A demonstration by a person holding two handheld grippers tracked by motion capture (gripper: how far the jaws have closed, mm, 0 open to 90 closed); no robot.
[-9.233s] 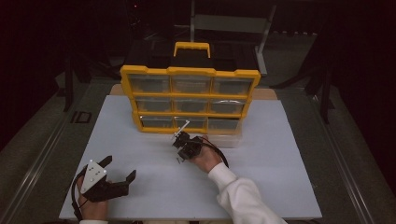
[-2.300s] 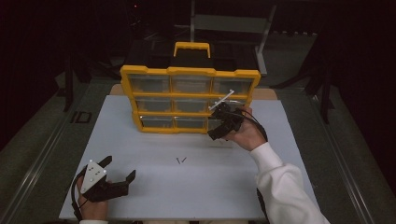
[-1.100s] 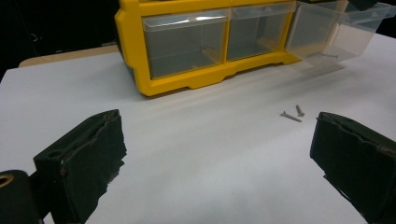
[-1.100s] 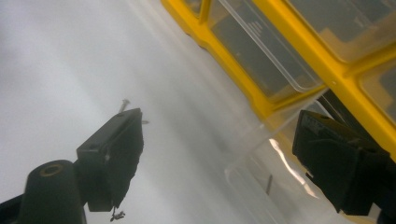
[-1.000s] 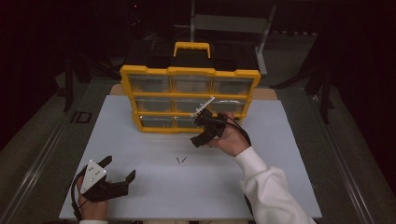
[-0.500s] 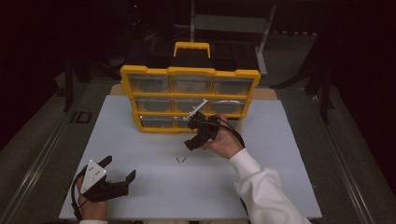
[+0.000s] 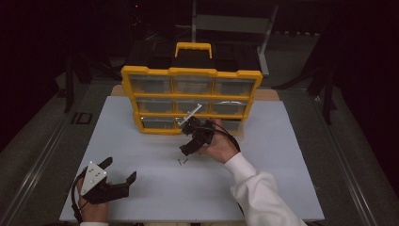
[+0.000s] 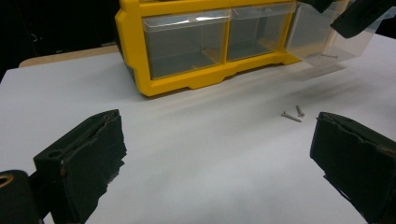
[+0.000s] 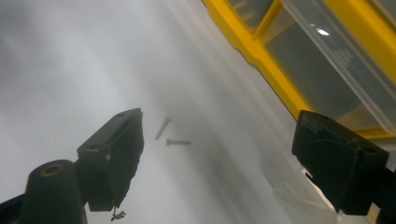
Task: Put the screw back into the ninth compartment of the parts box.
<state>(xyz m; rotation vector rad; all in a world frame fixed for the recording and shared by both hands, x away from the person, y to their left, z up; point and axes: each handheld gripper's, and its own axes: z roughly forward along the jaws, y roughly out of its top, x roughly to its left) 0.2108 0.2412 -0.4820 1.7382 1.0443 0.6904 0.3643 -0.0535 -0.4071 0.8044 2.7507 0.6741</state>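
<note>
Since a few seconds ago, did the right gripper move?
Yes. The right gripper came left and toward the person, away from the yellow organizer, down toward the two screws.

matt white table point(image 7: 141, 150), glossy yellow plastic organizer point(image 7: 190, 73), small metal screws point(image 8: 293, 114).

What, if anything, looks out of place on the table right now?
Two small screws lie loose on the white table, apart from the yellow drawer organiser, just below the open right gripper. One clear bottom drawer is pulled out.
</note>
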